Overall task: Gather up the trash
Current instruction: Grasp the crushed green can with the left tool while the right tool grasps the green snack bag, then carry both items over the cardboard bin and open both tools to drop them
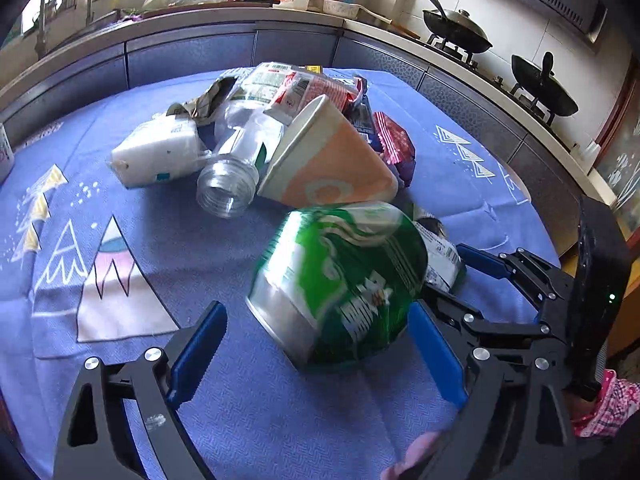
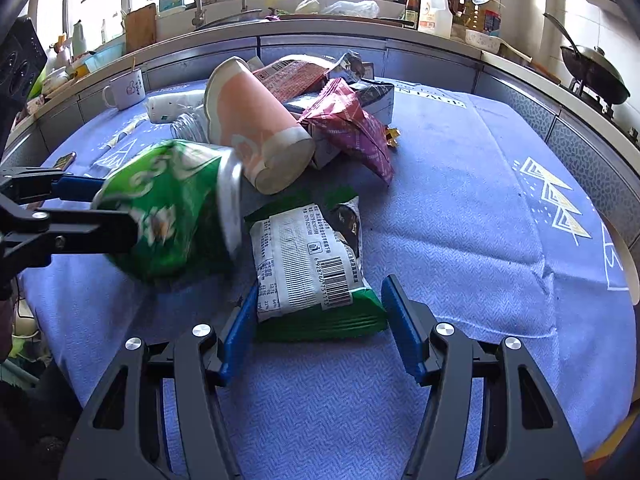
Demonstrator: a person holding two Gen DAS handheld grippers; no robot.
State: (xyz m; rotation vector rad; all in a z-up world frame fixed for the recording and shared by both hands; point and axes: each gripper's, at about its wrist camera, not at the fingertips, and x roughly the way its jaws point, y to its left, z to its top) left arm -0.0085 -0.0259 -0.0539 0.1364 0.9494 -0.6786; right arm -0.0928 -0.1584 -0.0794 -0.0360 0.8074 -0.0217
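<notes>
A crushed green aluminium can is seen at the lower centre of the left wrist view, motion-blurred, lying between the blue-padded fingers of the left gripper. The jaws are spread wide; the right pad sits close against the can, while the left pad stands clearly apart from it, so no grip is shown. In the right wrist view the same can appears at the left of the frame, with the left gripper's black linkage reaching in beside it from the left edge.

The right gripper is seen at the bottom centre of its own view, its jaws wide and straddling the near end of a green and white snack wrapper with a barcode, which lies flat on the blue patterned tablecloth. The pads are just beside the wrapper's edges; whether they touch it cannot be told.

Behind the can, in the middle of the left wrist view, a heap of rubbish is seen: an orange and white paper cup on its side, a clear plastic bottle with its mouth toward the camera, a white tissue packet to the left, and a dark pink foil wrapper to the right. A white enamel mug stands at the upper left of the right wrist view, well apart from the heap.
</notes>
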